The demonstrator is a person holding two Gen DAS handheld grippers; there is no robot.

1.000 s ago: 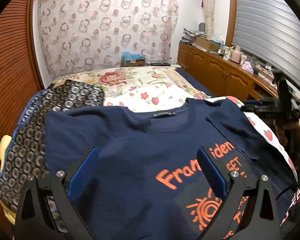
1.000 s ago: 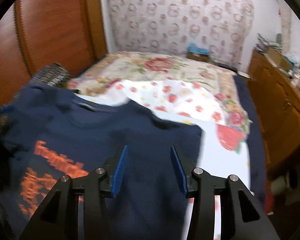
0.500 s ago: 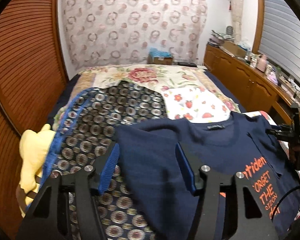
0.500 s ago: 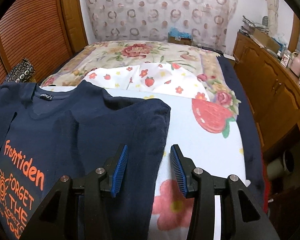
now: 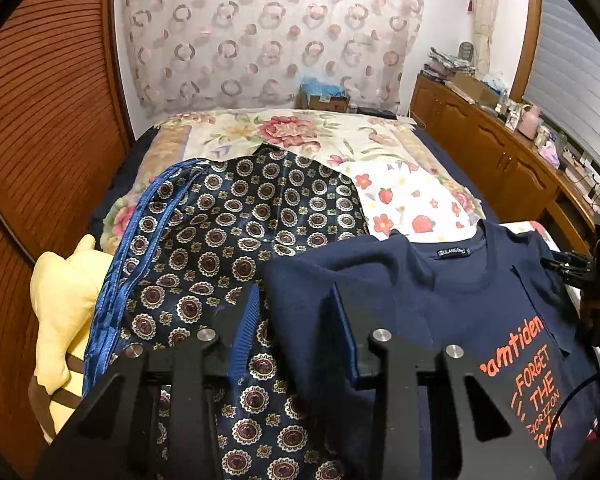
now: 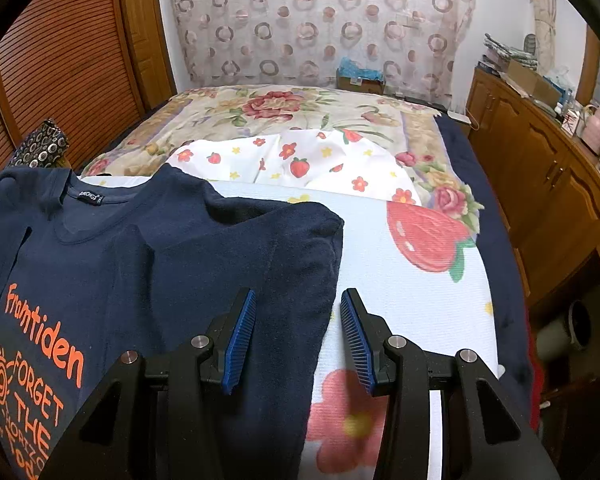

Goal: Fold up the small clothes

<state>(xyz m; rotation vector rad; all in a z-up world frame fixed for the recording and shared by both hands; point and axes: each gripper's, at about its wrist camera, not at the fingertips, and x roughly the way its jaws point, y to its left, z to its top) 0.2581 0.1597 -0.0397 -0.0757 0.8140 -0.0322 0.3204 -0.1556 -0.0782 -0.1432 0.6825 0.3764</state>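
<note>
Folding of the navy T-shirt appears to be at its first side fold: the shirt is spread face up on the bed, print and collar label in sight, and each sleeve edge is being taken up by one gripper. In the left wrist view the left gripper is placed over the shirt's left edge, where the sleeve lies on a dark patterned cloth; its jaws have just been closing and stand at a narrow gap, with the sleeve cloth between the blue pads, though whether the pads already press on it cannot be told. In the right wrist view the right gripper is seen with its jaws partly apart and nothing pinched: the sleeve's outer edge runs down between them, its left pad over navy cloth, its right pad over the white strawberry sheet. From that gripper the body of the shirt lies toward 9 and 10 o'clock and the collar toward 11 o'clock; from the left gripper the collar lies toward 1 o'clock and the print toward 3 o'clock. Next, it is judged, both edges need to be firmly pinched, lifted only slightly, and carried inward toward the print together, so that the cloth is not dragged askew.
</note>
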